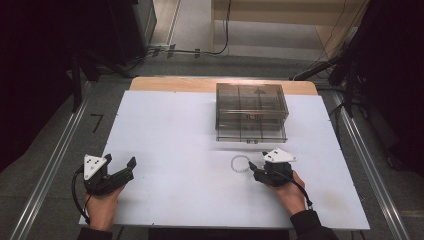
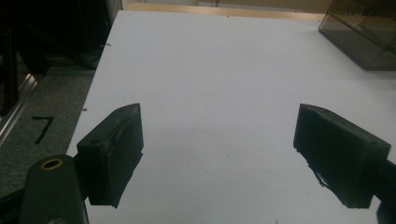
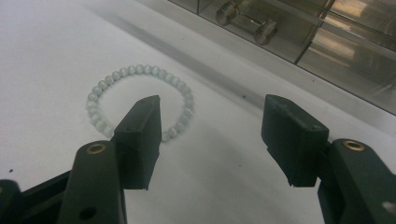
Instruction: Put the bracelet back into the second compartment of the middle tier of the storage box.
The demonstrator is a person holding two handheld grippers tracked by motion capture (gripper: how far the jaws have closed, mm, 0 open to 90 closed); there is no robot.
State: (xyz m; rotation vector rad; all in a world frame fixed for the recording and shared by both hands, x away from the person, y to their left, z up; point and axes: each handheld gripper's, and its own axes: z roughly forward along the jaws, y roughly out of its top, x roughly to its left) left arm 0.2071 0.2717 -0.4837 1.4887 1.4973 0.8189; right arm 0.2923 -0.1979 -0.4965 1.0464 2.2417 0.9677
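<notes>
- the bead bracelet [image 3: 140, 100] lies flat on the white table [image 1: 170, 130], a closed ring of pale beads, just ahead of the right gripper [image 3: 212, 135].
- the right gripper's jaws stand apart with nothing between them; its left jaw covers the ring's near edge in the right gripper view, whether touching i cannot tell.
- in the high view the bracelet [image 1: 240, 164] sits just off that gripper's [image 1: 253, 167] tips.
- beyond the bracelet, farther ahead of this gripper, stands a clear drawer box [image 1: 251, 112].
- the left gripper [image 1: 127, 167] rests well apart to the side, jaws wide apart over bare table, holding nothing.
</notes>
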